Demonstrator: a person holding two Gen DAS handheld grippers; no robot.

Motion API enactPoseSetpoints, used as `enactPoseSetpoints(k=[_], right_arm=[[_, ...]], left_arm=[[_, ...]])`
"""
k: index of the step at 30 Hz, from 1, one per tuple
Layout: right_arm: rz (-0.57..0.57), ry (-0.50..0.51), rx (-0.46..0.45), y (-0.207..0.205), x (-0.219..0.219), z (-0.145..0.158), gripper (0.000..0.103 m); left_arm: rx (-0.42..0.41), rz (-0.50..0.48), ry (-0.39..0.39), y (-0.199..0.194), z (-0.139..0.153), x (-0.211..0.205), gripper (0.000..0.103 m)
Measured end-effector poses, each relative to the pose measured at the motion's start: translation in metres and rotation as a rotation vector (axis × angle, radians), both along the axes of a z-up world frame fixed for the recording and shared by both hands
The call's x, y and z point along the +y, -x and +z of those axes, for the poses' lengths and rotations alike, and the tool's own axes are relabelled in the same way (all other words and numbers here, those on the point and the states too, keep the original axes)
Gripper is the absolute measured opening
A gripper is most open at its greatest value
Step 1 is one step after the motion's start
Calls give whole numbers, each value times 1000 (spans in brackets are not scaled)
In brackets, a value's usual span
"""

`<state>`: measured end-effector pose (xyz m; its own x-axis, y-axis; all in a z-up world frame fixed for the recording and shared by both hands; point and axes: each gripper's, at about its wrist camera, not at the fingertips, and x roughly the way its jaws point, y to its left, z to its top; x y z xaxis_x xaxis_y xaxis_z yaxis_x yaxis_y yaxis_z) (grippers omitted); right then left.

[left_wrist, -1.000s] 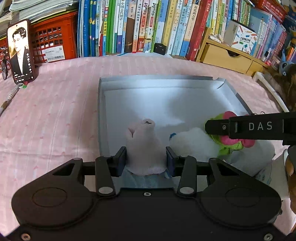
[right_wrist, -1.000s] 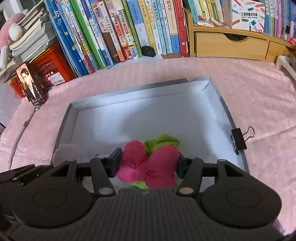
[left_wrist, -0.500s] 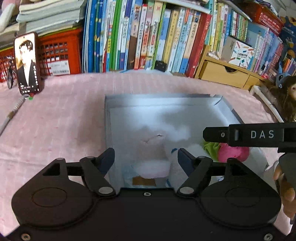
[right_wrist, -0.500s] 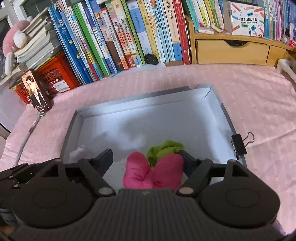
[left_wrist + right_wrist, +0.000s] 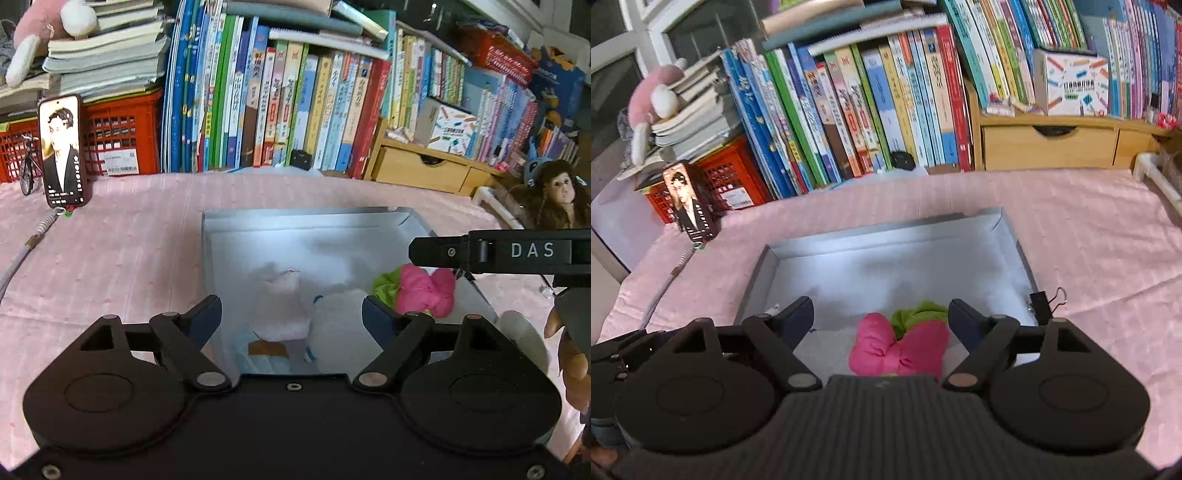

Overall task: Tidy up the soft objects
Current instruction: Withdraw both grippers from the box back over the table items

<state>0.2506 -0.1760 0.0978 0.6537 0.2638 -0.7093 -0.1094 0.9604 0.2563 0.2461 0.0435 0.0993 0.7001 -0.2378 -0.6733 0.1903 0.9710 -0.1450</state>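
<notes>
Left tongs [image 5: 291,314]: jaws opening, gripping nothing. Pale pink toy [image 5: 282,306] and white toy [image 5: 340,321] lie below between the fingers, blurred, near ends hidden by the tool body, at the tray's [image 5: 295,221] near edge.
Right tongs [image 5: 881,321]: jaws opening, empty; pink bow [image 5: 899,354] with green cloth [image 5: 918,312] between them, untouched, in the tray's near right part.
Binder clip [image 5: 1043,308] on the tray's right rim.

Your two wrist views: each looks steeply down and forward, close over the grey tray [image 5: 413,218] [image 5: 764,266]; both share the bookshelf [image 5: 295,110] [image 5: 868,110].
</notes>
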Motion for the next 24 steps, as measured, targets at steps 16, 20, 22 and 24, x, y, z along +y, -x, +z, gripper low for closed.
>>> enactPoseSetpoints(k=[16,20,22,24], right_arm=[[57,30,-258,88,-19,34,90],[43,48,-325,113,-24,34,91],[35,66,-360,126,-25,32,91],[25,78,-391,139,-25,29,91]], left_arm=[[-170,-28,21,81,30,10,90],[-183,-31,41,101,26,13,91],[-190,-23,55,111,22,16,91],[-197,-14,61,120,18,17,92]])
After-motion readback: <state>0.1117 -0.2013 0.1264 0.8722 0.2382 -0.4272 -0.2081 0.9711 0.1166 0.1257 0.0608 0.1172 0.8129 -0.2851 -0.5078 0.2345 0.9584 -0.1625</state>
